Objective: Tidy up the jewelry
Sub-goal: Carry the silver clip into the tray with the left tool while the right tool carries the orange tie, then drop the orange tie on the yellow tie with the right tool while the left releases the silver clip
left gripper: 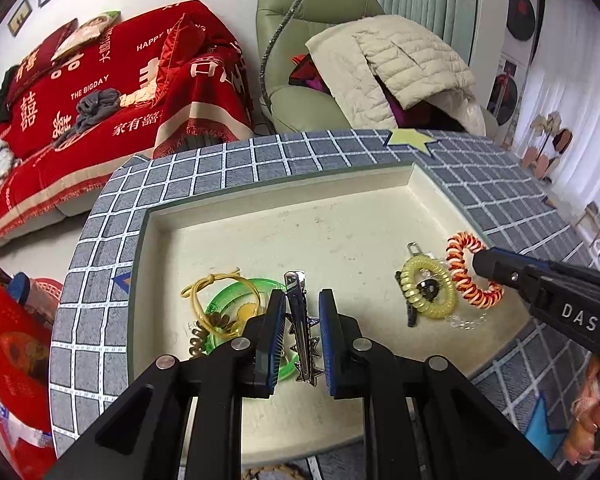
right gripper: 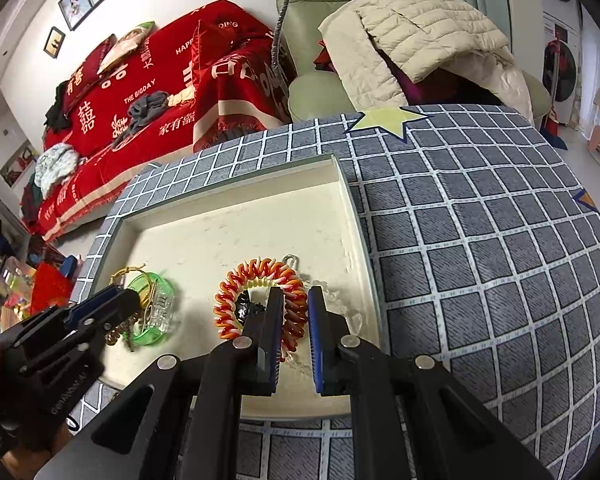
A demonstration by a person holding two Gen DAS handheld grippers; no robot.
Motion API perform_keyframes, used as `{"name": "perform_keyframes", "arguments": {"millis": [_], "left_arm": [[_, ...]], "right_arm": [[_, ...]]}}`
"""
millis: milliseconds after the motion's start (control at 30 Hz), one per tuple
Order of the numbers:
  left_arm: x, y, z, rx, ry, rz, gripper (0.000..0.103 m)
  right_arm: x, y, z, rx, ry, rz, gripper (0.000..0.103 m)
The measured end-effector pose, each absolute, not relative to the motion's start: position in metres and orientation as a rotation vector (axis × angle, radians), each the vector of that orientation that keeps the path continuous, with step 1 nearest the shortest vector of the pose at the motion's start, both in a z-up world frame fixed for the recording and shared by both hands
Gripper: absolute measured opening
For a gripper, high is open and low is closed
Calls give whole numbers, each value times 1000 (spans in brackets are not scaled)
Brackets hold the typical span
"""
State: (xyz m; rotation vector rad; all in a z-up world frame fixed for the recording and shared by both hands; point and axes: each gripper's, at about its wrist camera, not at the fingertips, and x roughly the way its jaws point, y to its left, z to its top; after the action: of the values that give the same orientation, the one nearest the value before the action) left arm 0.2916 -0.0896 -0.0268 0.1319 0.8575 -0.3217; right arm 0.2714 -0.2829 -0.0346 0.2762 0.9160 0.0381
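Note:
A cream tray (left gripper: 280, 206) sits on a table under grey checked cloth (right gripper: 480, 240). My left gripper (left gripper: 302, 294) is low over the tray's near side, shut on a metal hair clip (left gripper: 300, 320) with dark spiky trim that stands lengthwise between the pads. My right gripper (right gripper: 296, 290) is shut on a red, orange and white spiral hair tie (right gripper: 236, 296); from the left wrist this gripper (left gripper: 482, 262) shows at the tray's right side. Under the tie lie a yellow spiral tie (left gripper: 430, 288), a black clip (left gripper: 410, 314) and clear beads (left gripper: 466, 322).
A green see-through ring (left gripper: 236, 300), a yellow elastic loop (left gripper: 216, 284) and a brown coil (left gripper: 198, 344) lie at the tray's left. Beyond the table stand a red-covered sofa (left gripper: 112, 92) and a green armchair (left gripper: 300, 100) with a cream coat.

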Motion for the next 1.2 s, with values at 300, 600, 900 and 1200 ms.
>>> {"name": "perform_keyframes", "arguments": {"millis": [300, 600, 900, 1200], "left_arm": [[296, -96, -46, 184, 888, -297, 38], [296, -97, -46, 206, 879, -286, 38], [291, -93, -40, 194, 860, -278, 38], [296, -88, -40, 176, 871, -259, 38]], "right_arm": [[283, -276, -55, 260, 957, 38, 13], [283, -280, -64, 273, 981, 45, 15], [273, -280, -51, 300, 948, 76, 58], [248, -277, -35, 313, 923, 96, 59]]}}
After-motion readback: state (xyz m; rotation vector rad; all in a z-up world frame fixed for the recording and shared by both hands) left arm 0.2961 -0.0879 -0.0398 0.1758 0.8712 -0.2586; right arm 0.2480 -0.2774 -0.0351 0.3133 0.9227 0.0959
